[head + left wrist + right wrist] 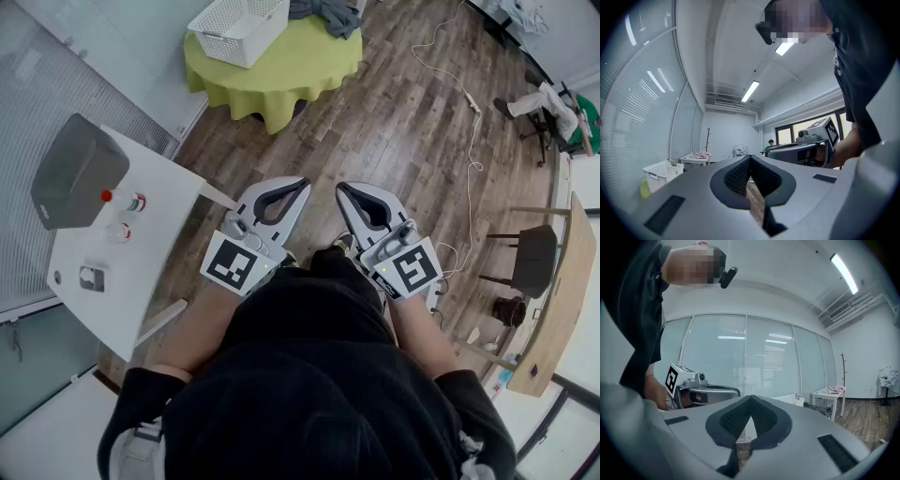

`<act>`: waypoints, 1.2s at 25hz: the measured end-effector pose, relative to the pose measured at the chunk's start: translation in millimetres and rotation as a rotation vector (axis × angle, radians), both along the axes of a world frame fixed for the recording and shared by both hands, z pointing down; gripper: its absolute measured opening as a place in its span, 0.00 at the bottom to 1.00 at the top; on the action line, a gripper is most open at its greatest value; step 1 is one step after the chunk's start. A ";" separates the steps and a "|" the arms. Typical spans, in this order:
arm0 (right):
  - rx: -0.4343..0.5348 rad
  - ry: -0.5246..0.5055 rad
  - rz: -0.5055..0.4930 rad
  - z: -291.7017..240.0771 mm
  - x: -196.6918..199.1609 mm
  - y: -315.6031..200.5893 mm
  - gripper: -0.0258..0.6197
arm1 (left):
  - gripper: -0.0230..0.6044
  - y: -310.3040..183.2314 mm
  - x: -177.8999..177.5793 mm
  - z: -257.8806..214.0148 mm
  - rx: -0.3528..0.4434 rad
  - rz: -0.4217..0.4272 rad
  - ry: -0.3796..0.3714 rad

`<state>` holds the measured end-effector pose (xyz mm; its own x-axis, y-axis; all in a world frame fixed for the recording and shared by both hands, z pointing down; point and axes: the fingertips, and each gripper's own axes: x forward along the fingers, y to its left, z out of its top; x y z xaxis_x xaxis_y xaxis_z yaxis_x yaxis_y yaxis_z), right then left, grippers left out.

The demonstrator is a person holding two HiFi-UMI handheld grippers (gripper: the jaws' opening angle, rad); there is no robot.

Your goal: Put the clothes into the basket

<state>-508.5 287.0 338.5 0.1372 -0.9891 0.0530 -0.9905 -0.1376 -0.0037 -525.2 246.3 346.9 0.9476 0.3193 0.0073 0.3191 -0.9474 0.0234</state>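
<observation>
A white basket point(239, 28) stands on a round table with a green cloth point(300, 66) at the far side of the room. Grey clothes point(328, 14) lie on that table just right of the basket. Both grippers are held level close to the person's body, far from the table. My left gripper point(302, 182) is shut with nothing in it, and my right gripper point(341, 187) is shut and empty too. In the left gripper view the left gripper point(750, 157) has its jaws together, with the basket point(661, 173) far off at the left. The right gripper point(751, 398) shows its jaws meeting.
A white table point(150, 253) at the left carries a grey box point(75, 173) and a small bottle point(127, 200). A white cable point(464, 122) runs over the wooden floor. A wooden desk point(562, 300) and a dark stool point(534, 258) stand at the right.
</observation>
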 end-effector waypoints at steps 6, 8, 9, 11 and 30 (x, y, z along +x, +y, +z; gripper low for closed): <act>-0.004 -0.004 0.019 1.5 7.6 5.3 0.08 | 0.04 0.6 7.4 1.4 0.005 0.011 0.004; -0.006 -0.014 0.024 3.9 14.1 9.2 0.08 | 0.04 3.1 13.1 2.8 0.008 0.015 0.001; -0.009 -0.018 0.026 5.3 18.0 11.3 0.08 | 0.04 4.6 16.3 3.3 0.010 0.018 -0.001; -0.012 -0.023 0.033 7.7 28.5 14.5 0.08 | 0.04 6.6 24.2 3.5 0.012 0.021 -0.006; 0.026 -0.012 -0.009 -5.6 182.6 26.0 0.08 | 0.04 24.5 169.6 -4.7 0.059 -0.017 -0.054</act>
